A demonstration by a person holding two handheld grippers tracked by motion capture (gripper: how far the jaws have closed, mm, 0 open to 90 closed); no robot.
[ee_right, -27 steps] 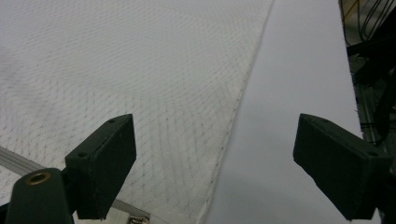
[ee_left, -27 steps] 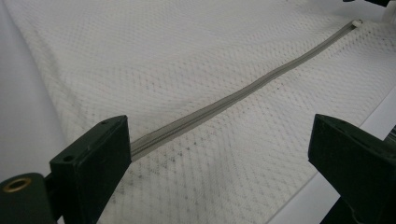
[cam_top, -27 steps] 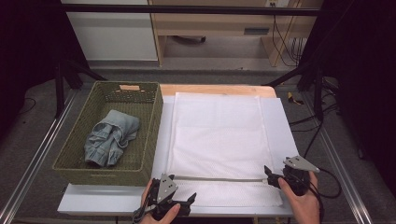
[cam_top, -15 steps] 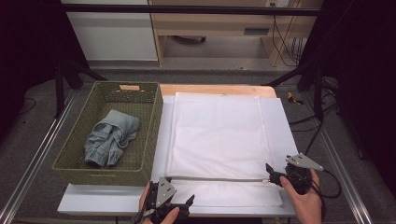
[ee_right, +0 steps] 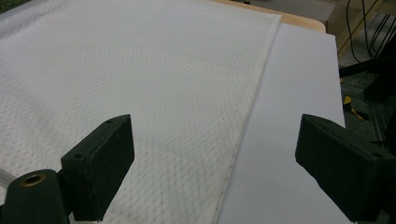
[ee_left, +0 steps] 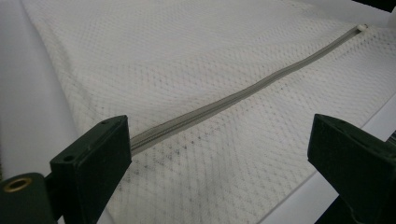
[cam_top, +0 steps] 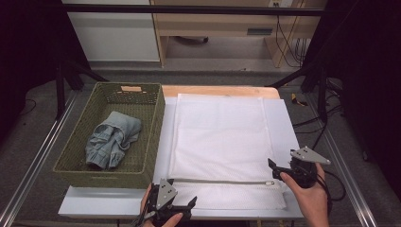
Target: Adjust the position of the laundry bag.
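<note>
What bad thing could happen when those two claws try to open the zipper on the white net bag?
The zipper pull is tiny and lies flat, so the open right gripper might miss it or pinch mesh instead. The mesh bag lies loose on the white board, so it could slide or bunch unless the open left gripper pins the zipper end near it.

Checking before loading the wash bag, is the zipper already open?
No, the zipper lies closed in one flat grey line across the mesh bag.
</note>
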